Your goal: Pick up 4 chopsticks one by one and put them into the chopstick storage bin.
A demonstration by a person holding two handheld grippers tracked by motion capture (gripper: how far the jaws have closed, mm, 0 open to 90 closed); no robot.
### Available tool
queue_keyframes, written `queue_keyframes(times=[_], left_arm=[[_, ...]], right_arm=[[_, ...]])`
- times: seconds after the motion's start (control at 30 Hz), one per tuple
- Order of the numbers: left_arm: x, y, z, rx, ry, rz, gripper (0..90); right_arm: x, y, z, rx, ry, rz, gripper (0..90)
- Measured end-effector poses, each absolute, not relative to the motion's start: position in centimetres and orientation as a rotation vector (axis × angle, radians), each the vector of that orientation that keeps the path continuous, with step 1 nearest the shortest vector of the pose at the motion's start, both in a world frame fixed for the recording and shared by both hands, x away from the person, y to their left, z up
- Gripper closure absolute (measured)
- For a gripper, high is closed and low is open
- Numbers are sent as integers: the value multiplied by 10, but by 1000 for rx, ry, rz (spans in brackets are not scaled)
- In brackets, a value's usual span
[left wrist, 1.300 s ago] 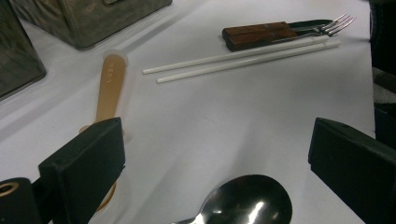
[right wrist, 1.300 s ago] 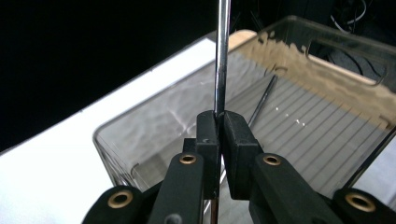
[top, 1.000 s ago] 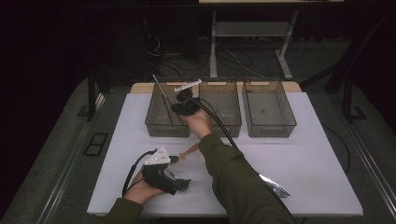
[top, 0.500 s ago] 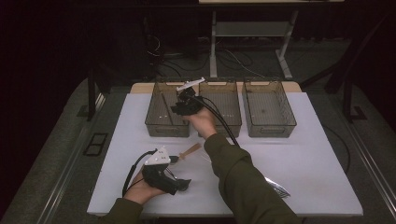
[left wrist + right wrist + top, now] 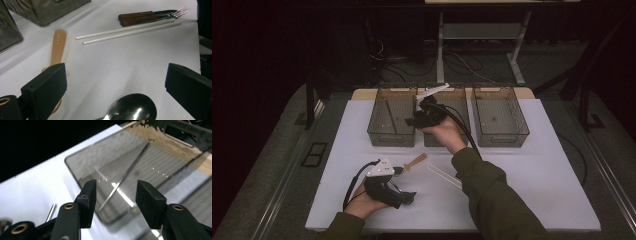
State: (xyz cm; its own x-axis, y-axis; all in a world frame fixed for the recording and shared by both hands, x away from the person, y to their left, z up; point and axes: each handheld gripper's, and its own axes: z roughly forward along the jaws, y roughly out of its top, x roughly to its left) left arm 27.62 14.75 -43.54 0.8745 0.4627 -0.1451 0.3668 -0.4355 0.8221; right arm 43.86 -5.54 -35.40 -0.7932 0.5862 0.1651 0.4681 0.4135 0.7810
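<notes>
My right gripper [image 5: 413, 120] hovers over the left clear bin [image 5: 377, 131], near its wall with the middle bin [image 5: 462, 107]. Its jaws have just been opening and stand open with nothing between them. In the right gripper view [image 5: 113, 202] a thin metal stick [image 5: 126, 175] lies slanted on the left bin's floor. My left gripper [image 5: 408, 196] rests open on the white table near the front left. The bowl of a metal spoon [image 5: 132, 108] lies on the table between its jaws [image 5: 116, 80], untouched.
A tan spoon [image 5: 58, 45] lies just past the left jaw. Two white chopsticks [image 5: 130, 30] and wooden-handled cutlery [image 5: 140, 18] lie farther out. A third bin [image 5: 499, 117] stands at the back right. The table's right half [image 5: 542, 170] is bare.
The right gripper held the metal stick upright over the left bin; the stick now lies in that bin. The gripper has opened and drifted right. The left hand stayed put.
</notes>
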Motion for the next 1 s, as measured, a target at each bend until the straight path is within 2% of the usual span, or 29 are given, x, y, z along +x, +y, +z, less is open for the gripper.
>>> queue_keyframes(times=[0.47, 1.0], left_arm=[[276, 148, -435, 2071, 617, 126, 26], [276, 147, -436, 2074, 625, 130, 26]], right_arm=[[408, -129, -359, 925, 2537, 1363, 456], [369, -188, -367, 889, 2533, 1387, 446]])
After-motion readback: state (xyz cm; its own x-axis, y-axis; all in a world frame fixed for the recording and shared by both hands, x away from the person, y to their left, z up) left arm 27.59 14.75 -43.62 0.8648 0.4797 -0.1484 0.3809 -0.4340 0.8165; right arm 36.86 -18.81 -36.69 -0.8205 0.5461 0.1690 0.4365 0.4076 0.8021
